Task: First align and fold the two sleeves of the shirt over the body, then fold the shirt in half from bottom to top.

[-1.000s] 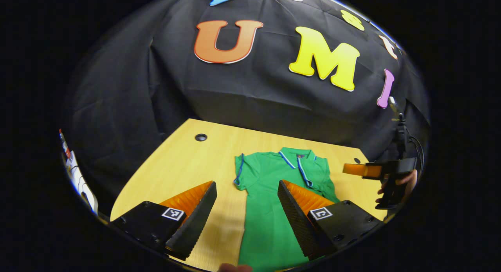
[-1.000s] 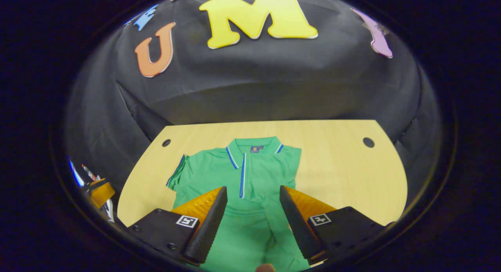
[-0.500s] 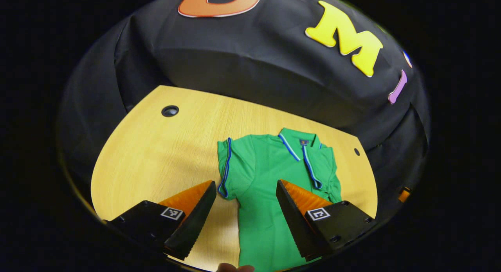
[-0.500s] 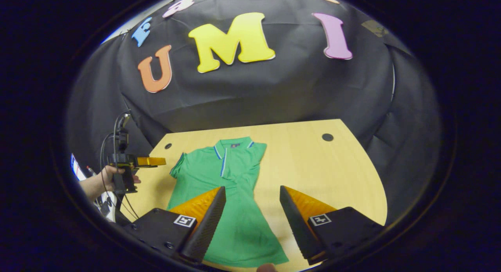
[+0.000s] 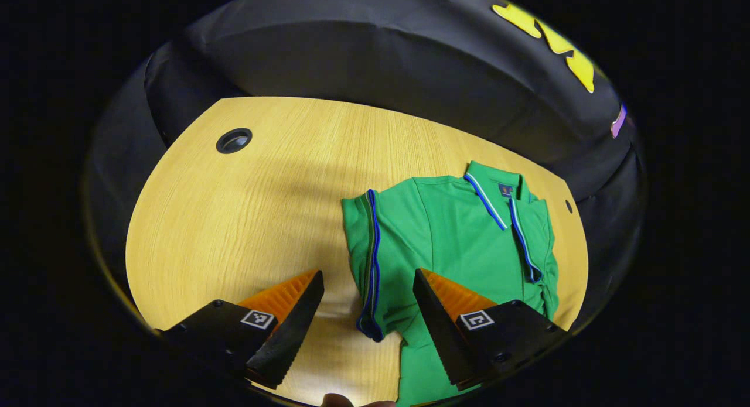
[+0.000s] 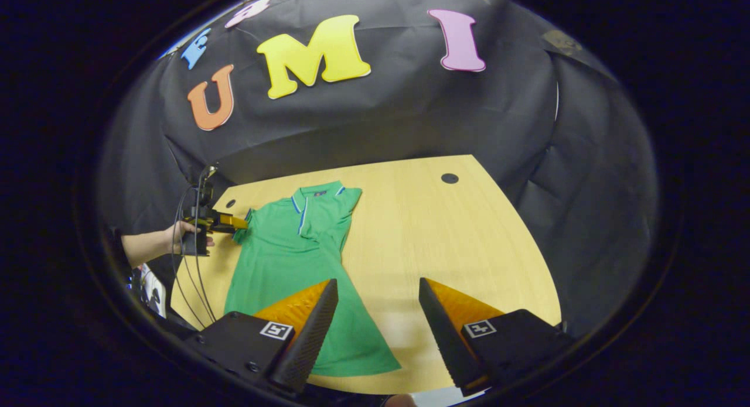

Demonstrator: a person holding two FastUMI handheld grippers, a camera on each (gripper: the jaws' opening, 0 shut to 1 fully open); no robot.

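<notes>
A green polo shirt with blue trim lies flat on the wooden table, collar toward the wall. Its left sleeve sticks out sideways, and its blue-edged hem lies between the fingers of my open left gripper, just above it. The far sleeve looks folded in over the body. In the right gripper view the shirt lies to the left. My right gripper is open and empty over the table by the shirt's bottom hem. There the left gripper, held by a hand, points at the sleeve.
A round cable hole sits at the table's far left corner and another hole at the far right. Bare wood spreads right of the shirt. Cables hang by the hand at the table's left edge.
My left gripper has come forward and down over the left sleeve, which now lies between its fingers. My right gripper has drawn back and to the right, off the shirt's body.
</notes>
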